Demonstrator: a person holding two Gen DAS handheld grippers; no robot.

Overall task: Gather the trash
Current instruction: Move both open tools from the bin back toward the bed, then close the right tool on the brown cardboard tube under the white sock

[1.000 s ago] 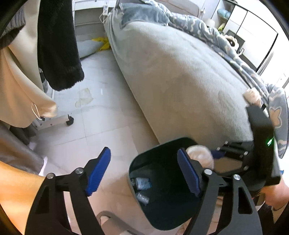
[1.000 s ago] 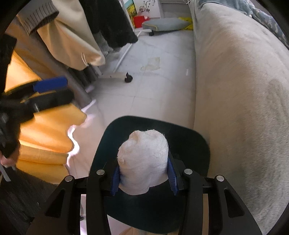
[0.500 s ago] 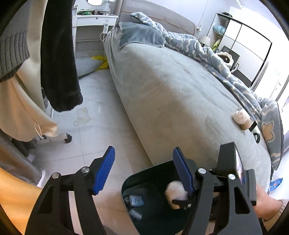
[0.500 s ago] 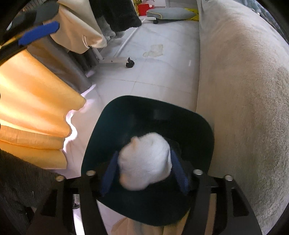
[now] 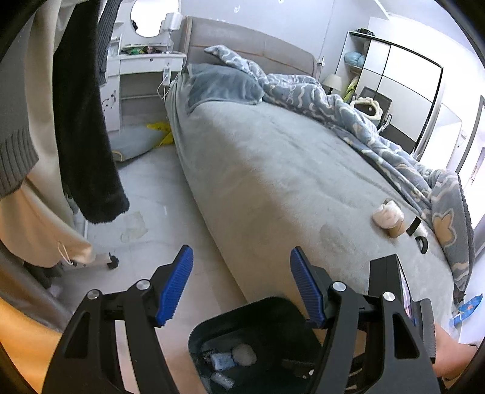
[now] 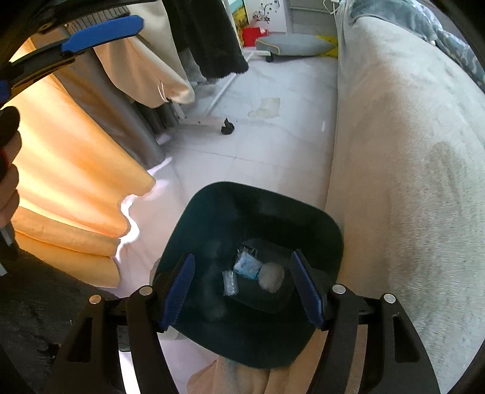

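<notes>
Trash, a white paper wad (image 6: 270, 276), now lies in the dark bin (image 6: 212, 209) beneath the right tongs (image 6: 247, 292), whose empty jaws are opening, while the left tongs (image 5: 241, 286) stay spread and another wad (image 5: 388, 213) waits on the bed (image 5: 272, 169).

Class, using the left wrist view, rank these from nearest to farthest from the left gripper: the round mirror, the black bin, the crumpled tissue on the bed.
1. Black bin, just below the left gripper.
2. Crumpled tissue, right, on the bed.
3. Round mirror, top, far wall.
</notes>
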